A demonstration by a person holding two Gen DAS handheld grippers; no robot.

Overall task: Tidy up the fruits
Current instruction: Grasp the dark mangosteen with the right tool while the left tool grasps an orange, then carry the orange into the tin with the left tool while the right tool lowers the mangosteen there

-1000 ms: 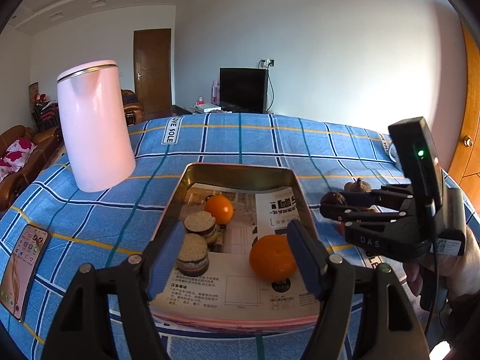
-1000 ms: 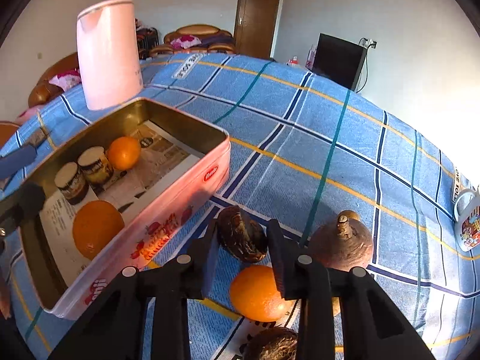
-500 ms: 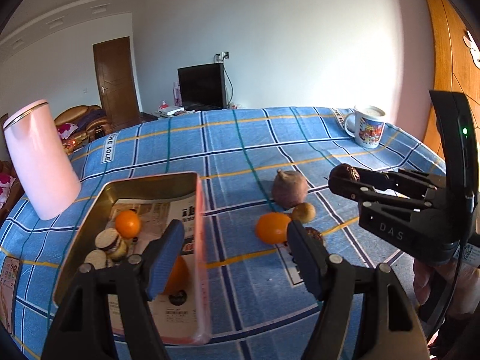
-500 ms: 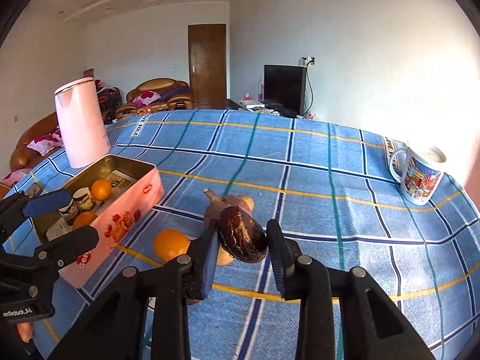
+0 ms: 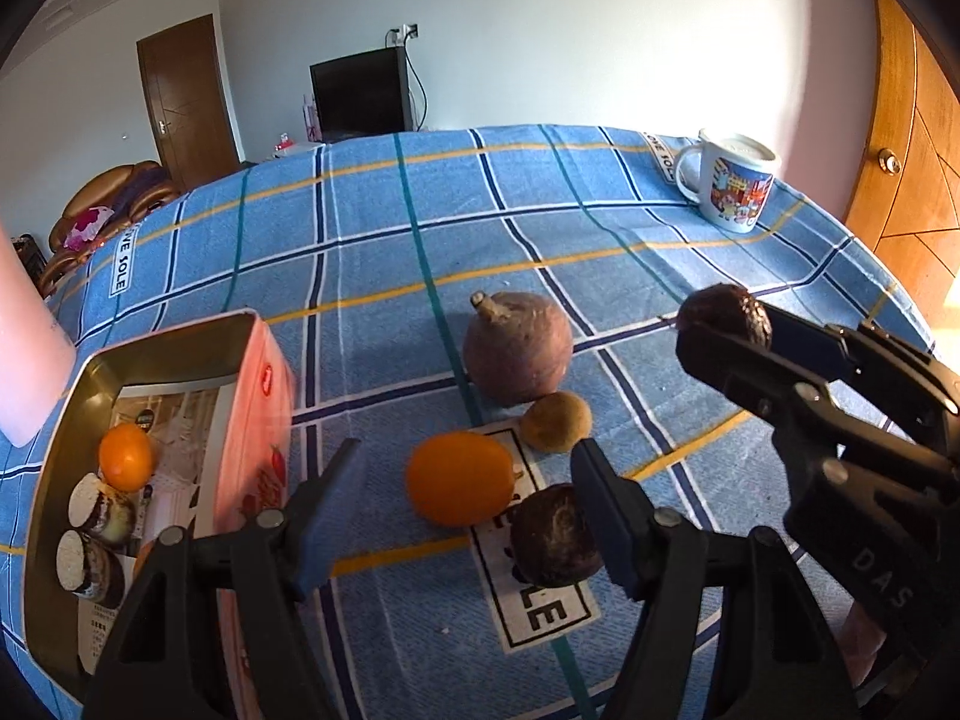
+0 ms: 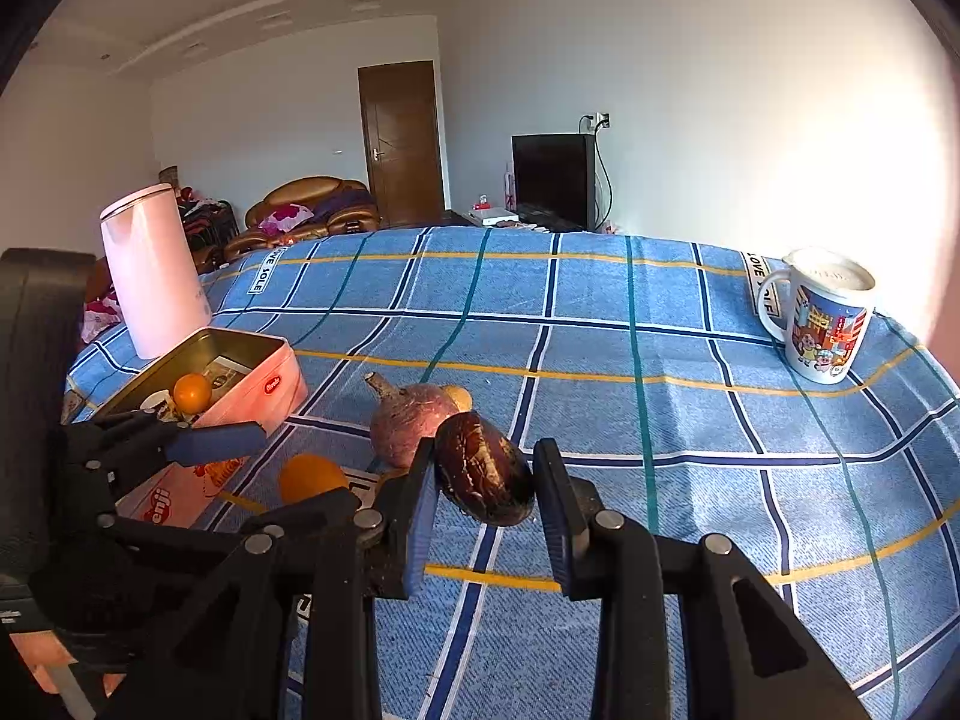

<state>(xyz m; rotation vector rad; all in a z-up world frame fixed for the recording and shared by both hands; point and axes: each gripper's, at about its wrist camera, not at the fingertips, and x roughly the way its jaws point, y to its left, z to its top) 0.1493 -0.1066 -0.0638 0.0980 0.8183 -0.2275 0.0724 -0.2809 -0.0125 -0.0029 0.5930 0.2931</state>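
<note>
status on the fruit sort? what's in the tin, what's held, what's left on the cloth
Done: at least one orange lies in the tin, beside two round jars.
In hand: the right gripper is shut on a dark wrinkled fruit, lifted off the cloth.
Left: an orange, a dark round fruit, a small brown fruit and a large purplish one. The left gripper hangs open above them.

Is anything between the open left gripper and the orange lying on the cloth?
Nothing visible. The orange lies just ahead of the left gripper, open cloth between them; a dark round fruit sits beside its right finger, off that line.
</note>
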